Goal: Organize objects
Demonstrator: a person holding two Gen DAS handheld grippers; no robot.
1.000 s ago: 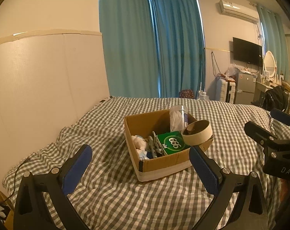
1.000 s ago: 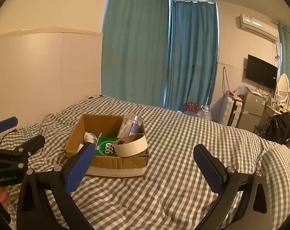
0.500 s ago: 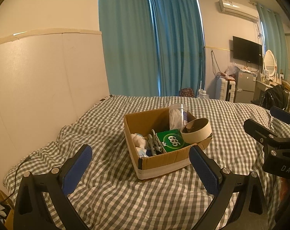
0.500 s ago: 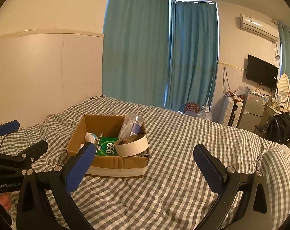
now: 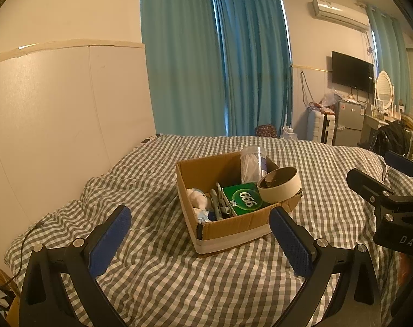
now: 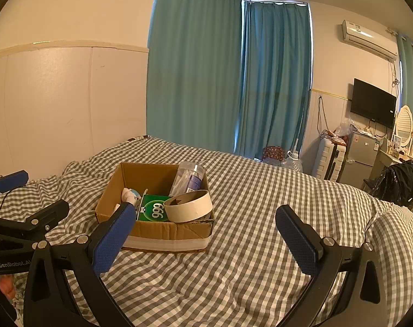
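Left gripper: jaws spread wide, holding nothing; hovers near edge of bed, short of the box.
Right gripper: jaws spread wide, empty; level with the left one, to its right.
Cardboard box: sits on the checked bedspread, mid-bed, open top, pale tape band round its base. Soft bedding under it, so it probably rocks if pushed.
Tape roll: propped on the box's near-right corner, tilted, partly over the rim. Judged light, stiff ring; best hold is across the wall of the ring, one finger inside the hole. Could slide off the rim if bumped.
Green packet: marked 666, lies flat inside, just left of the tape roll. Likely light carton, crushable; take by its long edges.
Clear jar: upright-leaning at the far-right corner of the box. Smooth plastic, likely slippery; grip mid-body.
Clips: grey, left of the packet; small, exact form unclear.
White wad: soft, tissue or cloth, left side of the box.
Status: contents appear already boxed; no item in hand.
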